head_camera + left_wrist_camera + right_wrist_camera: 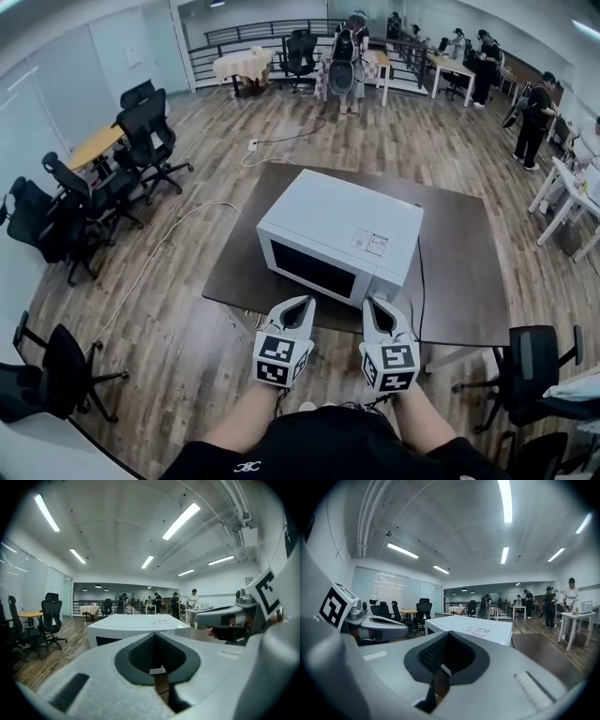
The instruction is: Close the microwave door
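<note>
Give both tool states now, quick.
Left tool: closed, holding nothing.
Right tool: closed, holding nothing.

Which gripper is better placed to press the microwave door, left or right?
Left, likely: left gripper, shut, sits before the door; right gripper sits further right, off it. The door already looks flush.

Smooth matt white microwave (333, 230) on a dark matt table (459, 272), over a glossy wood-plank floor (187, 328).

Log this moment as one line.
microwave: on table, door looks closed | left gripper: shut, empty, short of door | right gripper: shut, empty, short of door
</note>
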`<move>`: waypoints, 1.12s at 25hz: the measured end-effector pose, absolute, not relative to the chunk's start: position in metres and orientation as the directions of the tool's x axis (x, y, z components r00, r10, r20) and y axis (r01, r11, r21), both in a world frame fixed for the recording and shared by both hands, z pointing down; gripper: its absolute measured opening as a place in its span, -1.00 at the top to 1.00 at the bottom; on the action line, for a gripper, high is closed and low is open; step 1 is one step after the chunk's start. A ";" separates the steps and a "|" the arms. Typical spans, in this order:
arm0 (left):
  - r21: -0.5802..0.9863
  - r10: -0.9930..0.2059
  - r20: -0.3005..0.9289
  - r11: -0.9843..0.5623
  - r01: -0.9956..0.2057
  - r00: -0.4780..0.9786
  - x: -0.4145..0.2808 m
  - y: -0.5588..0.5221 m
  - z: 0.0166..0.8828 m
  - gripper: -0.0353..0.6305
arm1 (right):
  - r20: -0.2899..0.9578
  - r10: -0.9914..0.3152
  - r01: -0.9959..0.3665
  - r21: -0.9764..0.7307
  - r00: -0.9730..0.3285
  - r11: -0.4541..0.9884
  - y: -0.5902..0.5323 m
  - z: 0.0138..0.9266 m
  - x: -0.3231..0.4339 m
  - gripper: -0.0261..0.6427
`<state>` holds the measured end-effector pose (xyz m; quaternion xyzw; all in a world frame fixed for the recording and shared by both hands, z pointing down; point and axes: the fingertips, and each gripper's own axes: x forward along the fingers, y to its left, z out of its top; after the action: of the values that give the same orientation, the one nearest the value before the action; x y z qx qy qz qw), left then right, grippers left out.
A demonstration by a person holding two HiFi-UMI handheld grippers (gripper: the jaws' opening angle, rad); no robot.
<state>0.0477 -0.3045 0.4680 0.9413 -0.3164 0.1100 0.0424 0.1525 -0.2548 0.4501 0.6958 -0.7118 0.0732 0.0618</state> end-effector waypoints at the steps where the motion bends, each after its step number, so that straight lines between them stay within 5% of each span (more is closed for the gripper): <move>1: 0.001 -0.593 0.226 -0.793 -0.609 0.773 0.046 -0.303 0.467 0.87 | 0.192 -0.981 -0.999 -0.019 -0.030 0.027 -0.255 0.450 0.150 0.90; 28: 0.012 -0.652 0.223 -0.742 -0.670 0.725 0.043 -0.299 0.475 0.88 | 0.219 -0.974 -0.998 -0.019 -0.063 0.061 -0.251 0.461 0.153 0.90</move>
<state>0.0433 -0.2987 0.4745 0.9276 -0.3563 0.1024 0.0457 0.1528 -0.2506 0.4611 0.6803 -0.7245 0.0825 0.0738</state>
